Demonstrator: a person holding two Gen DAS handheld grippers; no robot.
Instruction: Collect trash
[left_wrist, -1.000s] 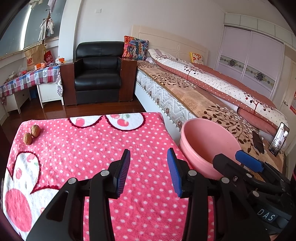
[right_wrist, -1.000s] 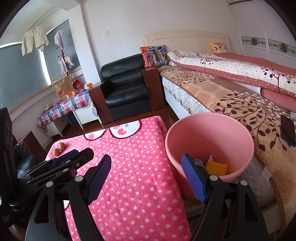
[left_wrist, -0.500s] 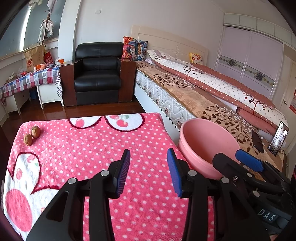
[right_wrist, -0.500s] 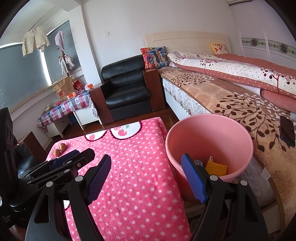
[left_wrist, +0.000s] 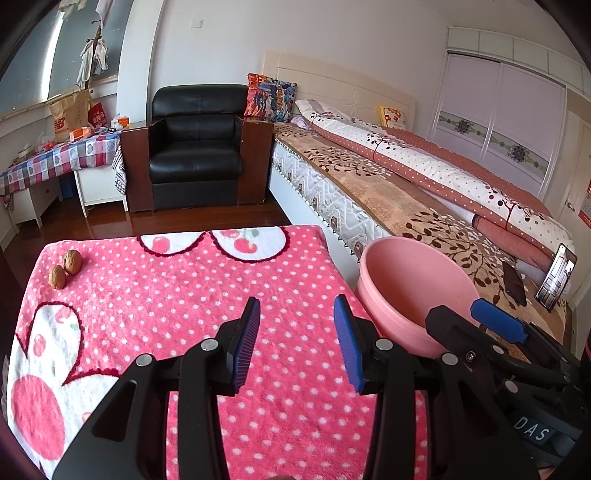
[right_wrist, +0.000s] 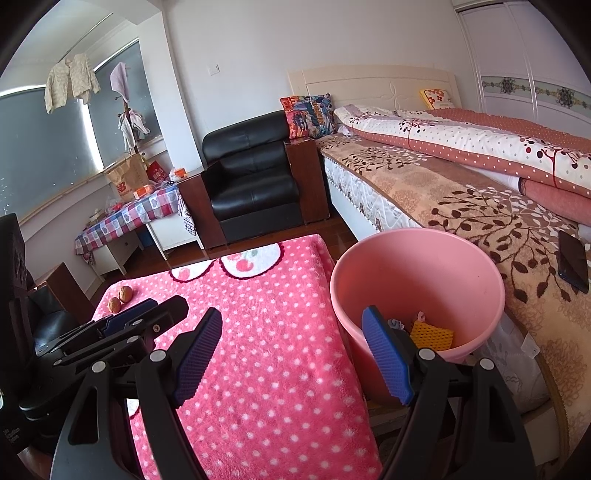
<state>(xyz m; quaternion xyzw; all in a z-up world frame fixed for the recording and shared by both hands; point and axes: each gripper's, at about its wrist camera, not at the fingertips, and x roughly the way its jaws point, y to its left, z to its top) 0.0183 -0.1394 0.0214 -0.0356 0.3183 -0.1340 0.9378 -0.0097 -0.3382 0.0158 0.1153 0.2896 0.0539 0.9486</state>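
A pink bucket (right_wrist: 417, 273) stands beside the table's right edge, against the bed; in the left wrist view the pink bucket (left_wrist: 410, 291) shows only its empty upper wall. Inside lie a yellow mesh scrap (right_wrist: 431, 334) and some small crumpled bits (right_wrist: 397, 324). Two walnuts (left_wrist: 64, 267) rest at the far left corner of the pink polka-dot cloth (left_wrist: 184, 295); the walnuts (right_wrist: 120, 298) also show in the right wrist view. My left gripper (left_wrist: 295, 336) hovers open over the cloth, holding nothing. My right gripper (right_wrist: 291, 349) is open too, spanning the table edge and the bucket rim.
A bed (left_wrist: 424, 192) with a rolled quilt runs along the right, with two phones (left_wrist: 535, 280) on it near the bucket. A black armchair (left_wrist: 195, 147) stands beyond the table, and a side table with a checked cloth (left_wrist: 59, 162) sits at the far left.
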